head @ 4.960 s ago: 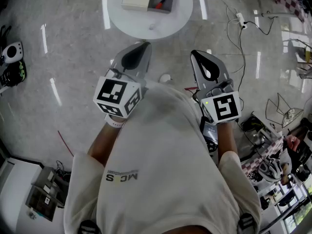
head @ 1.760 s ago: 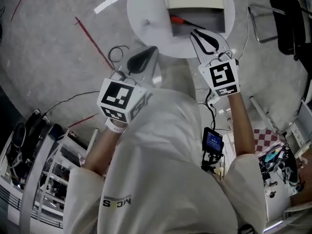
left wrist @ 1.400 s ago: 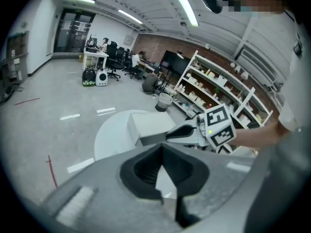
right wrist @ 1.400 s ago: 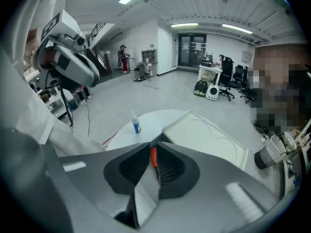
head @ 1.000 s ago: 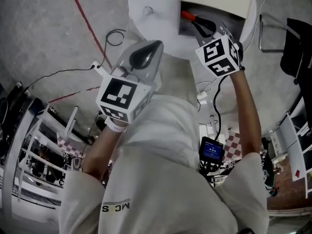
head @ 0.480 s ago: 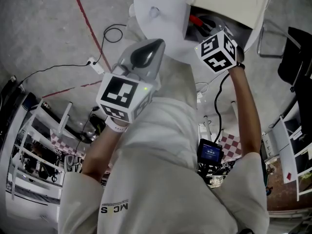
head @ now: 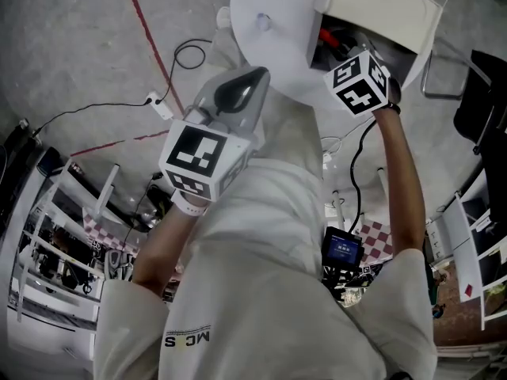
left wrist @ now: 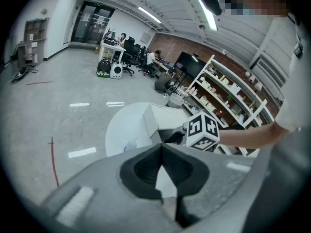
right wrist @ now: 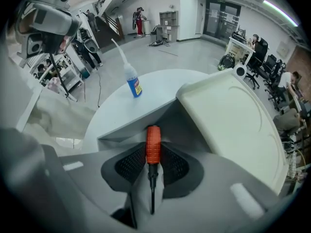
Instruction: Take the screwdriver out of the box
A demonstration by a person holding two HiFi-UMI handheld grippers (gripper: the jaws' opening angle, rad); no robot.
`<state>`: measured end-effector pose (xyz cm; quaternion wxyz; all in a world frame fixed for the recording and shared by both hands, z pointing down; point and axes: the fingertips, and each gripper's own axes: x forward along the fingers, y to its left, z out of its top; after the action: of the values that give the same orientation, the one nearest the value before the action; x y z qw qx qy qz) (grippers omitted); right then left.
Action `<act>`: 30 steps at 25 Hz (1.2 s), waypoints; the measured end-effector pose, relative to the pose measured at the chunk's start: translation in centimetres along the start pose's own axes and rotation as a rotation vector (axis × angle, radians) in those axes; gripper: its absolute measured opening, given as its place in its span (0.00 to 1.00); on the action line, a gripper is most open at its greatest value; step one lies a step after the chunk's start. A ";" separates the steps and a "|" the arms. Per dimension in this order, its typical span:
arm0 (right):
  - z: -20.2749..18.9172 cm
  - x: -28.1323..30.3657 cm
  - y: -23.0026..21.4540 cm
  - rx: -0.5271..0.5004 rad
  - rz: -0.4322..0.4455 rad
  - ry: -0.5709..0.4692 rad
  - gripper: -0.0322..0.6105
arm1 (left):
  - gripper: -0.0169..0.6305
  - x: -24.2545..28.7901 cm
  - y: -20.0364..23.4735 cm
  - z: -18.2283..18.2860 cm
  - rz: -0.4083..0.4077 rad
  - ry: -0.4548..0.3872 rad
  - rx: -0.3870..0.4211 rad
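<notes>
Two grippers at a cream box (head: pixel 380 10). Inside the box, the right gripper (right wrist: pixel 153 136), jaws just closing, clasps the orange-handled screwdriver (right wrist: pixel 153 152). Left gripper (left wrist: pixel 162 148), short of the box, is pinched together, empty. Only the right gripper view shows a blue-labelled bottle (right wrist: pixel 132 84) beside the box, print unreadable; only the head view, "MC S" on a shirt (head: pixel 261 291)

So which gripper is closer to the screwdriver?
Right. The right gripper is in the box, its jaws having just closed on the screwdriver; the left gripper, shut, hangs short of the table.

Overhead and jaw-level cameras, common box (head: pixel 380 10)
</notes>
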<state>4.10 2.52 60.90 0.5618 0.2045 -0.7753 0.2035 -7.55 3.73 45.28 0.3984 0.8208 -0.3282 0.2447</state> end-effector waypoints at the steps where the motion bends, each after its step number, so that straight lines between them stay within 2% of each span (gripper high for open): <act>1: -0.3 0.0 -0.2 0.002 0.000 0.002 0.19 | 0.03 0.4 -0.2 0.1 -0.005 0.002 0.004; 17: 0.3 -6.2 -1.0 0.056 -0.100 -0.085 0.19 | 0.03 0.5 -3.1 1.9 -0.056 0.002 0.084; 26: 0.1 -10.5 -1.5 0.126 -0.142 -0.140 0.19 | 0.03 -0.3 -4.8 3.9 -0.075 -0.014 0.132; 30: 0.5 -12.7 -1.7 0.181 -0.161 -0.200 0.19 | 0.03 -0.6 -5.4 4.6 -0.082 -0.021 0.143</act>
<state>8.25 1.99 48.79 0.4756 0.3350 -0.7870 0.2054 -3.33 2.73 39.59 0.3449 0.8625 -0.2799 0.2425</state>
